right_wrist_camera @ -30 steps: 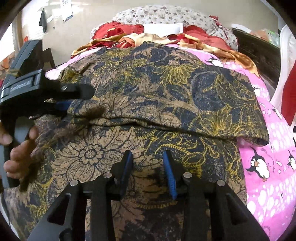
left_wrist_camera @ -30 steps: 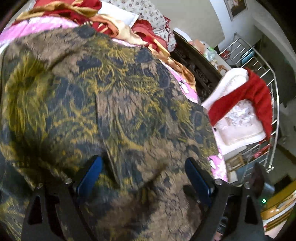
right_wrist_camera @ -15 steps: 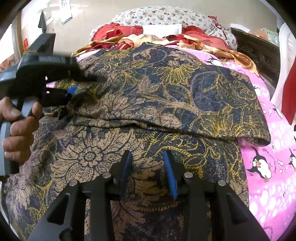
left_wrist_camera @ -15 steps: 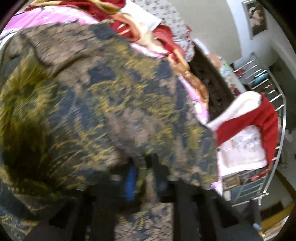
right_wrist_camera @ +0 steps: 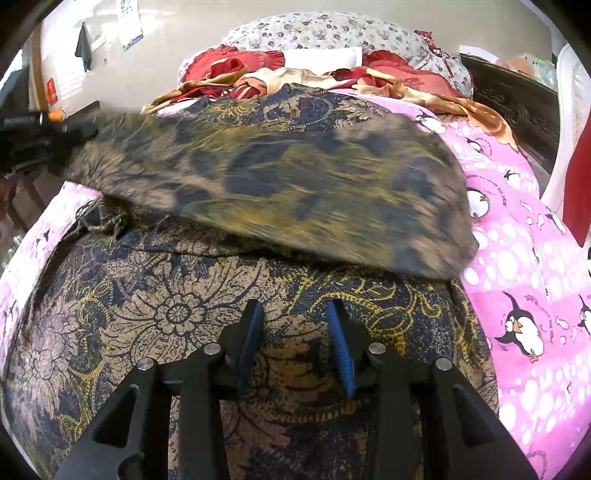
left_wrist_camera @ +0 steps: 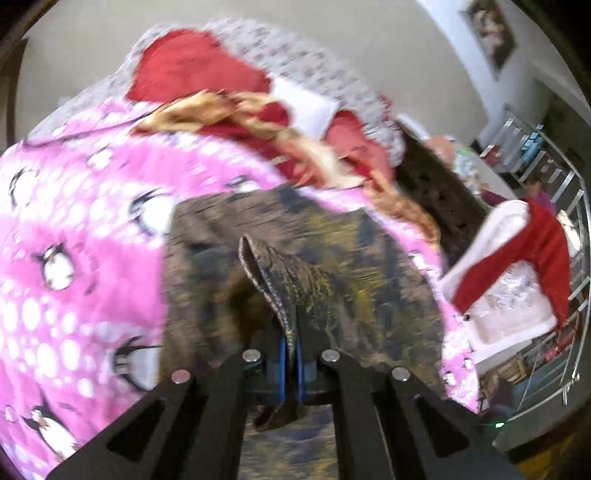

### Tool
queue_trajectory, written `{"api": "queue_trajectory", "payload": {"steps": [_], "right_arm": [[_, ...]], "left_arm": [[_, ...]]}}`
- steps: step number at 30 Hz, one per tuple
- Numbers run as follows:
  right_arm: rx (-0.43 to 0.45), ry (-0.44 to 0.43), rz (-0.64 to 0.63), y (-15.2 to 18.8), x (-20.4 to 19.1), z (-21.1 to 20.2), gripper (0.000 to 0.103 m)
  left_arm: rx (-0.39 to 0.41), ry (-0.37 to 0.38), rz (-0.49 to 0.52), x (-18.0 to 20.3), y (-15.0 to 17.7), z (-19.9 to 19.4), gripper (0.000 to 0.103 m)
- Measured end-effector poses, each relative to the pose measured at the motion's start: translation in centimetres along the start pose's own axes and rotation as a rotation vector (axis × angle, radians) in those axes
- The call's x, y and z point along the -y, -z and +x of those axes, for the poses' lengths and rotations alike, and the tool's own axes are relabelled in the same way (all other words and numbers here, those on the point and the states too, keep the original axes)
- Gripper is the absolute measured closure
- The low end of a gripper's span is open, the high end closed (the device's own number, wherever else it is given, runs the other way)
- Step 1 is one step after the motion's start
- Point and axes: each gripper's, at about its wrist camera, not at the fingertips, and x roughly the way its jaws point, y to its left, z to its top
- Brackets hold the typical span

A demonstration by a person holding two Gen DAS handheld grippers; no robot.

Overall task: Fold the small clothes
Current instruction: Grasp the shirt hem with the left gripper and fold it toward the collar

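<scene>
Garment: 1 dark floral cloth (right_wrist_camera: 177, 317), brown/gold/navy, spread on the bed over the pink penguin blanket (right_wrist_camera: 517, 280); upper layer lifted, blurred.
Left claw (left_wrist_camera: 290, 354): closed, pinching a fold of the cloth.
Right claw (right_wrist_camera: 295, 332): part-open above the cloth; grip unclear.
Writing: small text on the blanket, unreadable.
Pillows: red and floral at the bed's far edge; count unclear.

**A lived-in home bedroom**

A bed is filling both views, wearing a pink penguin-print sheet (right_wrist_camera: 517, 258). At twelve o'clock in the right wrist view, a floral pillow (right_wrist_camera: 332, 31) and crumpled red-and-gold bedding (right_wrist_camera: 258, 79) are piling up at the head. At two o'clock a dark carved wooden bedside piece (right_wrist_camera: 517, 103) is standing. In the left wrist view, a framed picture (left_wrist_camera: 493, 31) is hanging at one o'clock, and a metal rack (left_wrist_camera: 546, 155) is standing at three o'clock.
</scene>
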Motion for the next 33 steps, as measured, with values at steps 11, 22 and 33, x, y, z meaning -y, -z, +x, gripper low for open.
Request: {"api": "queue_trajectory", "payload": {"steps": [11, 22, 33], "right_arm": [[-0.004, 0.001, -0.001, -0.1, -0.2, 0.0, 0.058], [0.137, -0.046, 0.234, -1.3, 8.8, -6.6, 0.06], [-0.059, 0.01, 0.078, -7.3, 8.7, 2.9, 0.085]], "left_arm": [[-0.118, -0.097, 0.007, -2.3, 3.0, 4.0, 0.092], [0.168, -0.206, 0.024, -1.1, 1.2, -3.2, 0.053], [0.028, -0.3, 0.02, -1.3, 3.4, 6.0, 0.075]]}}
